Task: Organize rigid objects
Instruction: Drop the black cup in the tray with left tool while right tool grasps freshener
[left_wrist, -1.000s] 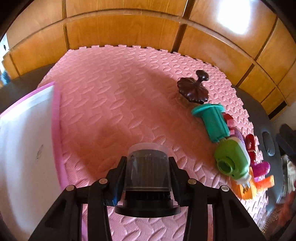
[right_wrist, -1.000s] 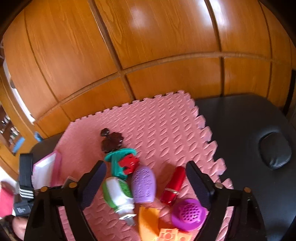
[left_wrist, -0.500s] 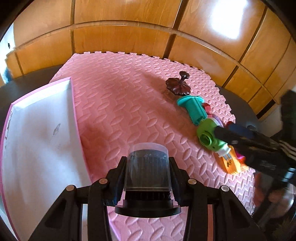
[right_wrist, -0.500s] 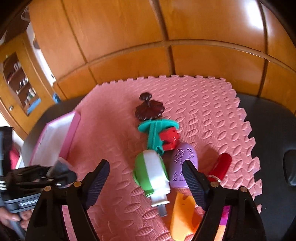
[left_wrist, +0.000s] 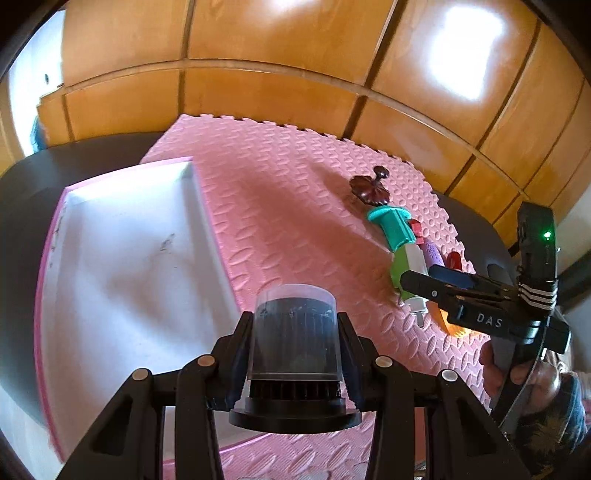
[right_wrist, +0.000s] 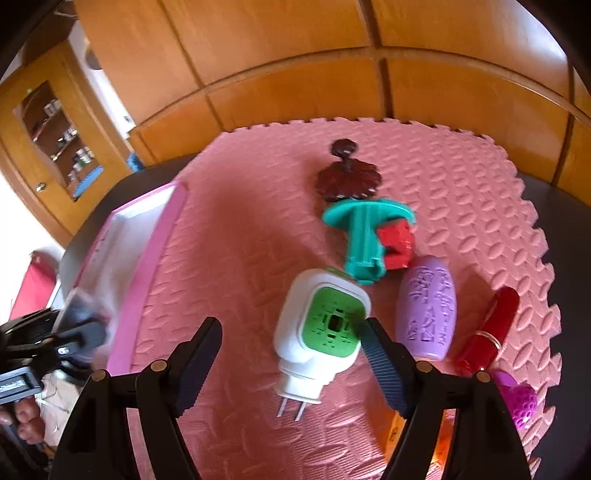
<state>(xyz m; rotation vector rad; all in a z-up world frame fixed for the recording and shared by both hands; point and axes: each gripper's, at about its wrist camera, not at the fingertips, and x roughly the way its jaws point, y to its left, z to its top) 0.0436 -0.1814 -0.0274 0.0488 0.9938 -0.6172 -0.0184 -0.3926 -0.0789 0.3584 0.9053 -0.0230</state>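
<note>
My left gripper is shut on a black cylinder with a clear cap, held over the right edge of the white tray with a pink rim. My right gripper hangs low over the pink foam mat, and its jaws are closing. A white and green plug-in device lies on the mat between them. The right pad is at the device's green face; the left finger stands apart from it. In the left wrist view the right gripper hovers over the same device.
Beyond the device lie a teal flanged piece, a red block and a brown flower-shaped piece. To the right lie a purple oval, a red lipstick and a magenta ball. Wooden panels stand behind.
The left gripper carried the cylinder left, from above the mat to the tray's edge. The right gripper dropped over the plug-in device and rolled, and its jaws narrowed a little.
</note>
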